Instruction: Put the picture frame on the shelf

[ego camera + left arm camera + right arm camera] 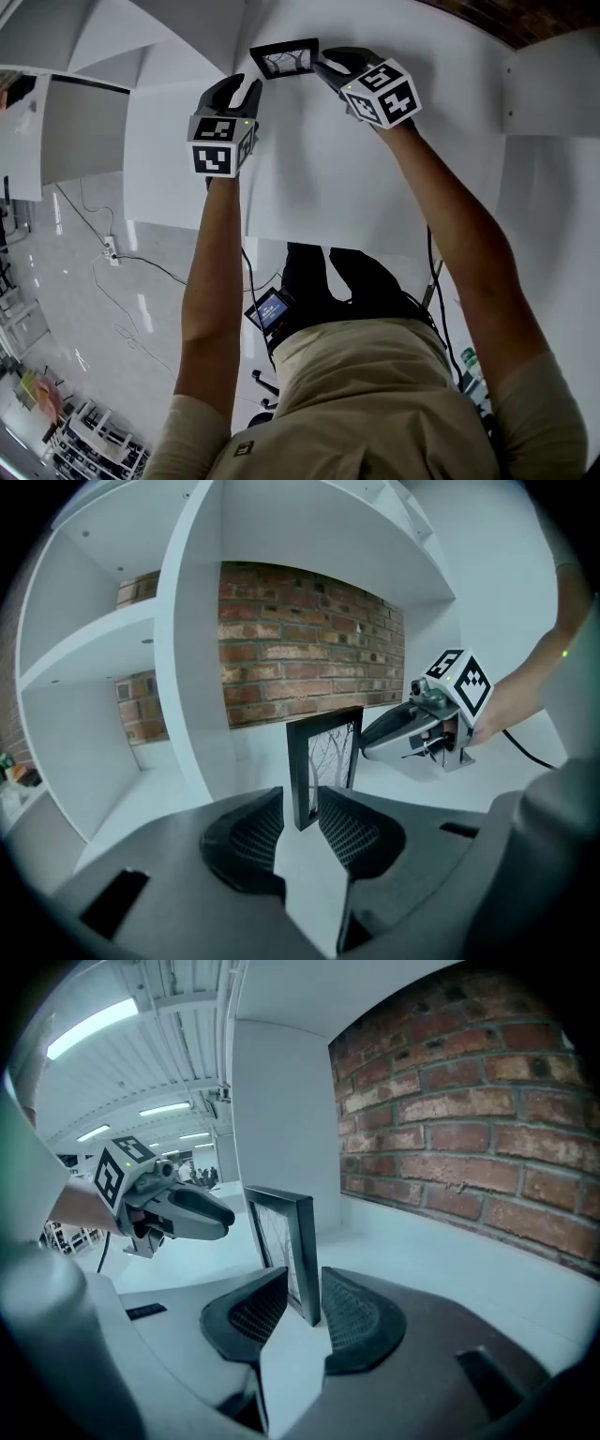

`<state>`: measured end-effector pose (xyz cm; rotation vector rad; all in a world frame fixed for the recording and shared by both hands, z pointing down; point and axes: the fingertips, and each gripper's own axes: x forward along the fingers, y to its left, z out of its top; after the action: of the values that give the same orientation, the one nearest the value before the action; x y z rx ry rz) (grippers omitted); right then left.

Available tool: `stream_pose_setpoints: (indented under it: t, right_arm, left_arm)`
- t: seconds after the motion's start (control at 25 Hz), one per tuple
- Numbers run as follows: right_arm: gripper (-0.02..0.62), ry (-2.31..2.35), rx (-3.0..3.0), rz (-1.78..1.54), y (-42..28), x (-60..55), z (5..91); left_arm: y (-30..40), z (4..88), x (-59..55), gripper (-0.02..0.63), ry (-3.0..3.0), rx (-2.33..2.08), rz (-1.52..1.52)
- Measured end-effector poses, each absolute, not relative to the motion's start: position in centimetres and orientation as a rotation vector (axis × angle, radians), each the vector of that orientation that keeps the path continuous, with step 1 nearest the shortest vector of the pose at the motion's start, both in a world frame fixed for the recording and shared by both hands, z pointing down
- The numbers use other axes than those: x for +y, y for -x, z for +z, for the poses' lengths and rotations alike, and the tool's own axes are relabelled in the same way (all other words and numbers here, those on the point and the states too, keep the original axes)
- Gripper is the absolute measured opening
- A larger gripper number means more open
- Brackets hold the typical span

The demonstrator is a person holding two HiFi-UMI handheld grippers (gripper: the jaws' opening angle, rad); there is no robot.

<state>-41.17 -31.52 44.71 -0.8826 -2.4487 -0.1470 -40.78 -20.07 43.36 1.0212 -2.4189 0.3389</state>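
Frame (284, 60) stands upright in the shelf (248, 761) bay, long axis vertical. Its picture face is turned toward you and its back toward the brick wall (300, 639). Your right tool (304, 1279) is clamped on the frame's right edge. Your left tool (300, 799) sits just left of the frame, jaws parted, gripping nothing. Only the right gripper view shows the gap between left tool and frame. No view shows whether the frame's foot touches the board.

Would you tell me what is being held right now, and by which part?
The right gripper appears to grip the frame by its side edge; the left gripper holds nothing.
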Motion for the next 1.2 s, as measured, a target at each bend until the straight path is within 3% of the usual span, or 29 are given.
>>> stream_pose_setpoints:
  t: [0.56, 0.88, 1.2]
  right_arm:
    - [0.087, 0.88, -2.526, -0.025, 34.0, -33.1, 34.5]
    - [0.026, 1.05, -2.532, 0.108, 27.0, -30.8, 27.4]
    - [0.008, 1.276, -2.497, 0.043, 21.5, -27.1, 19.2]
  left_arm:
    - [32.8, 31.1, -16.9, 0.094, -1.026, -2.485, 0.394]
    - [25.6, 23.1, -14.8, 0.016, -1.048, -2.541, 0.39]
    - [18.7, 17.7, -12.4, 0.008, -1.102, -2.532, 0.386]
